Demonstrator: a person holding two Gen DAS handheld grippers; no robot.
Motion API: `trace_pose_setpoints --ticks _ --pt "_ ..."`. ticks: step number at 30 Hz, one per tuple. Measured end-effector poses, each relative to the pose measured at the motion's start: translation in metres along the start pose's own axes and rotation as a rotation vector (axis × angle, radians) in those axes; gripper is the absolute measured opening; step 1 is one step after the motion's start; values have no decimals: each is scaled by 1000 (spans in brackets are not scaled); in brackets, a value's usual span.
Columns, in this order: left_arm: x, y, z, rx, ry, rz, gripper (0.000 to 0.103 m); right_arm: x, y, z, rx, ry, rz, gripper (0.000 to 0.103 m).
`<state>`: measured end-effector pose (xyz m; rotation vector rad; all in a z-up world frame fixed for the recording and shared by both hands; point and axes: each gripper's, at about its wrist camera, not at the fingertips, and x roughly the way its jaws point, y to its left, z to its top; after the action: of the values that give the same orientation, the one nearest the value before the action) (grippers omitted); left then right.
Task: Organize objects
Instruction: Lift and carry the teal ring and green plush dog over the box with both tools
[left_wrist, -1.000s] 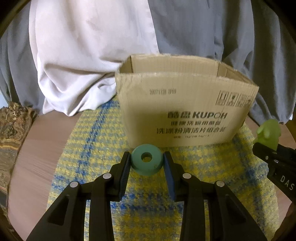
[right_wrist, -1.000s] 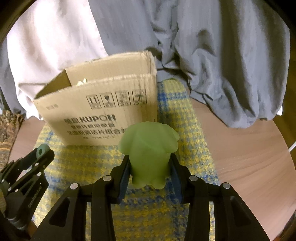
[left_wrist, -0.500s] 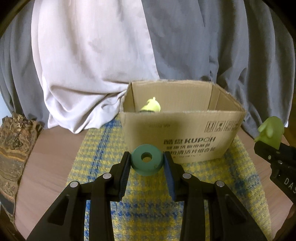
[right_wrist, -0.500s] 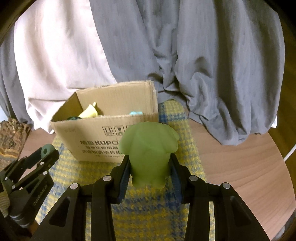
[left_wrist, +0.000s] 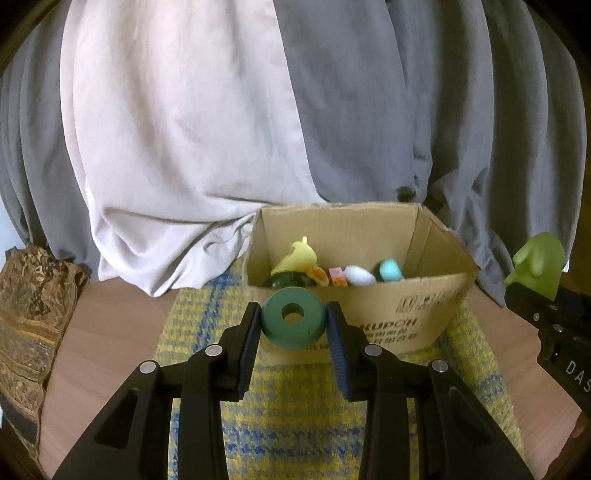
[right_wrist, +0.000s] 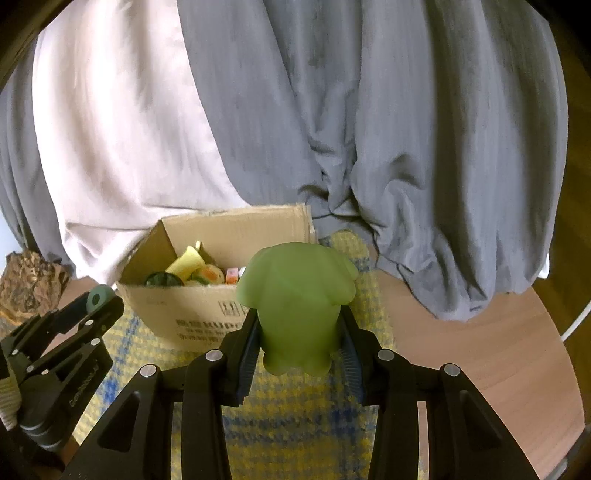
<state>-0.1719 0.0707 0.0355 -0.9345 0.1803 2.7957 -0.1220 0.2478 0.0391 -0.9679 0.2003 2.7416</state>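
My left gripper (left_wrist: 293, 325) is shut on a dark green ring (left_wrist: 284, 328), held in the air just in front of an open cardboard box (left_wrist: 388, 317). My right gripper (right_wrist: 299, 332) is shut on a light green soft toy figure (right_wrist: 297, 295), also raised before the box (right_wrist: 192, 314). Inside the box lie several small toys: a yellow one (left_wrist: 297, 256), a white egg shape (left_wrist: 358, 275), a turquoise one (left_wrist: 389, 269). The left gripper (right_wrist: 98, 301) shows at the left of the right wrist view, and the toy figure (left_wrist: 537, 264) at the right of the left wrist view.
The box stands on a yellow and blue woven mat (left_wrist: 295, 424) on a round wooden table (right_wrist: 461, 350). Grey and white draped cloth (left_wrist: 221, 129) hangs behind. A brown patterned fabric (left_wrist: 29, 306) lies at the table's left edge.
Both grippers have risen with their objects. The box now sits lower in both views, and the toys inside it have come into sight.
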Motion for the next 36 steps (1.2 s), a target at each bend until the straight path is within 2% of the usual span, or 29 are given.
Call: trace_pose_setpoints --ticks 17,36 --pt "9 6 49 0 -37 -10 35 8 9 46 -7 -32 29 41" --pt "64 10 76 -4 20 -15 35 61 16 81 -11 31 48 41"
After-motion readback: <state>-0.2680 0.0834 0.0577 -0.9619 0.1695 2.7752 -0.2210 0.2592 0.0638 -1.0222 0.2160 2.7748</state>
